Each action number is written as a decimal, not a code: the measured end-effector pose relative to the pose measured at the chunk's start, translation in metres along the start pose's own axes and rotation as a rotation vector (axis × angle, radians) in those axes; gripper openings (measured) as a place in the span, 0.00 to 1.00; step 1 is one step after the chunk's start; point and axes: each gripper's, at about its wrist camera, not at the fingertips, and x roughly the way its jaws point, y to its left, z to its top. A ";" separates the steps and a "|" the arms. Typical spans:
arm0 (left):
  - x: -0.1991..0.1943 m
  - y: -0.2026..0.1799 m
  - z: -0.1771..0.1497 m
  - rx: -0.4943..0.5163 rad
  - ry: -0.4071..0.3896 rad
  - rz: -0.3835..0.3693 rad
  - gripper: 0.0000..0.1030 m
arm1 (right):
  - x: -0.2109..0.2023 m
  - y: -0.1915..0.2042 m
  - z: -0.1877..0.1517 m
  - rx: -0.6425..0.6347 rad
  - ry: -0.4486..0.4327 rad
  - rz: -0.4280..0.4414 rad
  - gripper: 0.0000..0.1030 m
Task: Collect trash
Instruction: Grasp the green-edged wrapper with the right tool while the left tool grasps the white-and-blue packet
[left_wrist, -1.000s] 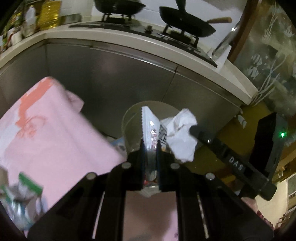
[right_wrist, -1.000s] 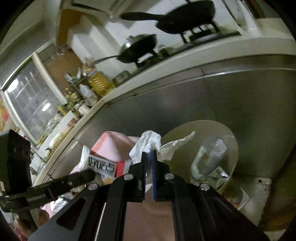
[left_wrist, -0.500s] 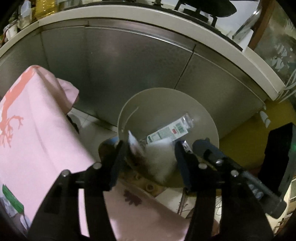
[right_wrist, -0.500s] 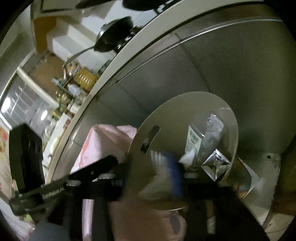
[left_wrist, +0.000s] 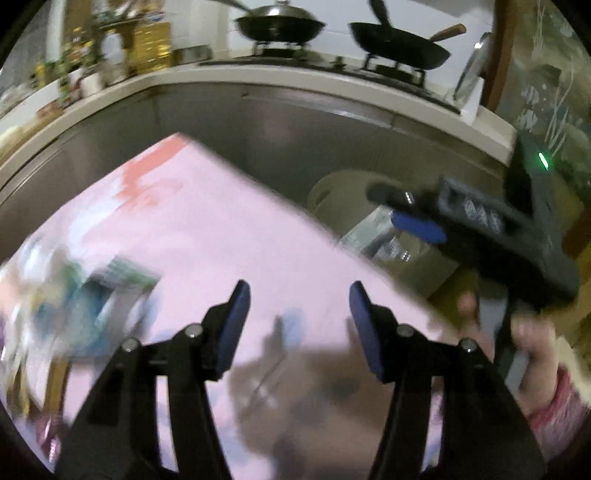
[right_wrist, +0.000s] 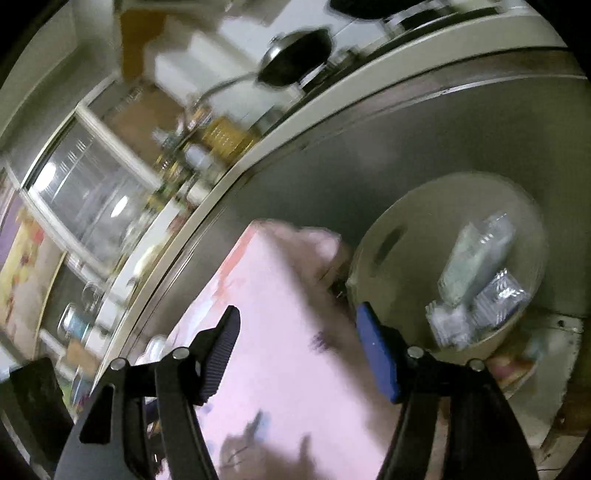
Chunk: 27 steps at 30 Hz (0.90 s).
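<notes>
A beige bin (right_wrist: 384, 221) stands on the floor beside the pink-clothed table (right_wrist: 280, 332). Inside it lie a clear plastic bottle (right_wrist: 476, 258), a silver wrapper (right_wrist: 498, 299) and a crumpled white tissue (right_wrist: 447, 325). My right gripper (right_wrist: 298, 314) hangs open and empty over the table's edge, left of the bin. My left gripper (left_wrist: 299, 291) is open over the pink cloth (left_wrist: 221, 221) with nothing between its fingers. Blurred wrappers (left_wrist: 92, 295) lie on the cloth to its left. The left wrist view also shows the right gripper (left_wrist: 402, 210) in front of the bin (left_wrist: 332, 188).
Steel cabinet fronts (left_wrist: 277, 125) run behind the table and bin under a white counter (left_wrist: 369, 79) with two woks and bottles. A hand (left_wrist: 528, 339) in a red sleeve holds the right gripper. Tiled floor (right_wrist: 546, 347) shows around the bin.
Both grippers have opened. The wrapper and the tissue left their jaws and now lie in the bin. The left gripper swung left over the table, and the right drew back from the bin.
</notes>
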 end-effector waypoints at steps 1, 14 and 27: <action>-0.013 0.011 -0.017 -0.013 0.003 0.017 0.52 | 0.006 0.008 -0.005 -0.007 0.025 0.018 0.62; -0.117 0.154 -0.151 -0.385 0.015 0.142 0.52 | 0.179 0.152 -0.032 -0.196 0.465 0.186 0.52; -0.098 0.199 -0.159 -0.460 0.013 0.251 0.49 | 0.130 0.177 -0.110 -0.304 0.621 0.241 0.44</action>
